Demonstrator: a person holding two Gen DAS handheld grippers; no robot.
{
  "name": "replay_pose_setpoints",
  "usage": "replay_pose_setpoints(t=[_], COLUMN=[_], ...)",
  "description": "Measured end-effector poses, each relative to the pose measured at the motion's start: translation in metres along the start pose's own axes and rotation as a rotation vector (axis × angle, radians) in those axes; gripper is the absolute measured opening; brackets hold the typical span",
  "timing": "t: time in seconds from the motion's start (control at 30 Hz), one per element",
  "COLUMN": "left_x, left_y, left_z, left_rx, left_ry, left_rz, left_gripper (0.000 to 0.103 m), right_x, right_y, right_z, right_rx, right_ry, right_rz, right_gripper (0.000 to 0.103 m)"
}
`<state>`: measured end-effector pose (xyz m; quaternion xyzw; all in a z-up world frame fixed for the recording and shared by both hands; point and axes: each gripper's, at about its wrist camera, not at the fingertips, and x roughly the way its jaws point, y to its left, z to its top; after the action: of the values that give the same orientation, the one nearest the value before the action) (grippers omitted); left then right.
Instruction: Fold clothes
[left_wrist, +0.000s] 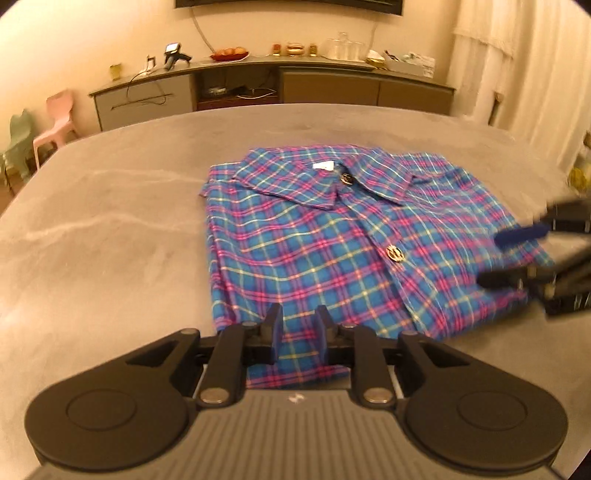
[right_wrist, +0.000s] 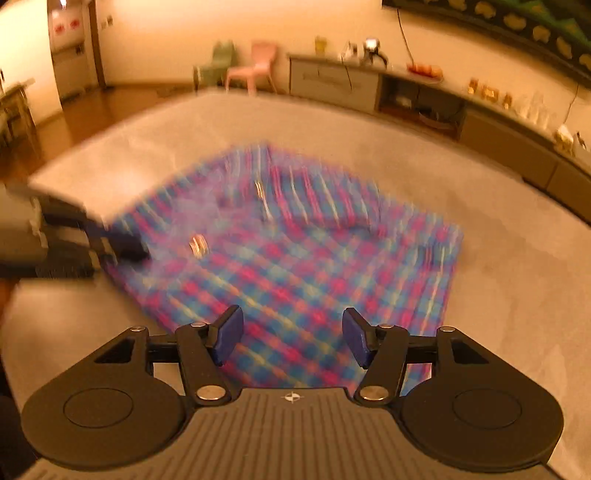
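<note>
Hovering low over the shirt (left_wrist: 332, 236), both tools sit at its near hem. The plaid shirt lies on the grey worktop (left_wrist: 110, 221), collar (left_wrist: 295, 181) away from the cameras, buttons done up, sides already turned in so it makes a neat rectangle. The left hand-held gripper (left_wrist: 298, 332) has its jaws narrow with a strip of hem showing between the blue pads; whether the pads actually press the cloth cannot be told from this angle. The right hand-held gripper (right_wrist: 291, 338) stands wide, nothing between its jaws, the plaid just beyond them and badly blurred in its own view.

The step in hand looks like taking the bottom edge to carry it up toward the collar. To do that well, both tools should bite the hem at matching points near the two corners, catch all the layers, lift only a little and travel together so the crease runs straight across. An uneven grip would likely skew the fold or let the tucked sides spill out.

Nothing else sits on the worktop near the shirt. Behind it stands a long sideboard (left_wrist: 273, 88) with a fruit bowl (left_wrist: 229, 53), jars and glasses, and two small chairs (left_wrist: 55, 118) to the left, all well apart and no obstacle.
</note>
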<state>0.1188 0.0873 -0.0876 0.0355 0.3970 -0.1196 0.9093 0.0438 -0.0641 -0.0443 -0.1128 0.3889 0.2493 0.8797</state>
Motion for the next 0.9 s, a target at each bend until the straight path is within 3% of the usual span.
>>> replay_pose_setpoints(t=[0.07, 0.33, 0.5, 0.57, 0.63, 0.7, 0.77, 0.83, 0.9], left_x=[0.000, 0.028, 0.028, 0.020, 0.006, -0.007, -0.021, -0.032, -0.039], left_y=[-0.004, -0.007, 0.012, 0.015, 0.008, -0.004, -0.018, -0.033, -0.048], left_z=[0.000, 0.026, 0.034, 0.035, 0.033, 0.032, 0.030, 0.027, 0.025], left_rx=[0.012, 0.004, -0.109, -0.131, -0.100, -0.089, -0.081, -0.067, -0.049], left_ry=[-0.001, -0.029, -0.042, -0.059, -0.097, -0.123, -0.147, -0.156, -0.147], left_rz=[0.011, 0.028, 0.157, 0.219, 0.241, 0.200, 0.152, 0.123, 0.108], left_gripper=[0.020, 0.021, 0.017, 0.044, 0.061, 0.073, 0.091, 0.101, 0.103], right_x=[0.004, 0.020, 0.027, 0.018, -0.001, -0.027, -0.042, -0.049, -0.055], right_y=[-0.011, -0.043, -0.065, -0.080, -0.092, -0.087, -0.069, -0.043, -0.017], right_z=[-0.006, -0.003, 0.003, 0.002, 0.001, 0.001, -0.001, -0.005, -0.008], right_rx=[0.039, 0.093, 0.155, 0.213, 0.265, 0.301, 0.309, 0.299, 0.287], right_ry=[0.021, -0.017, -0.029, -0.037, -0.065, -0.124, -0.162, -0.187, -0.208], right_rz=[0.011, -0.029, -0.079, -0.242, -0.364, -0.350, -0.299, -0.223, -0.153], right_gripper=[0.070, 0.070, 0.070, 0.071, 0.074, 0.087, 0.093, 0.100, 0.101])
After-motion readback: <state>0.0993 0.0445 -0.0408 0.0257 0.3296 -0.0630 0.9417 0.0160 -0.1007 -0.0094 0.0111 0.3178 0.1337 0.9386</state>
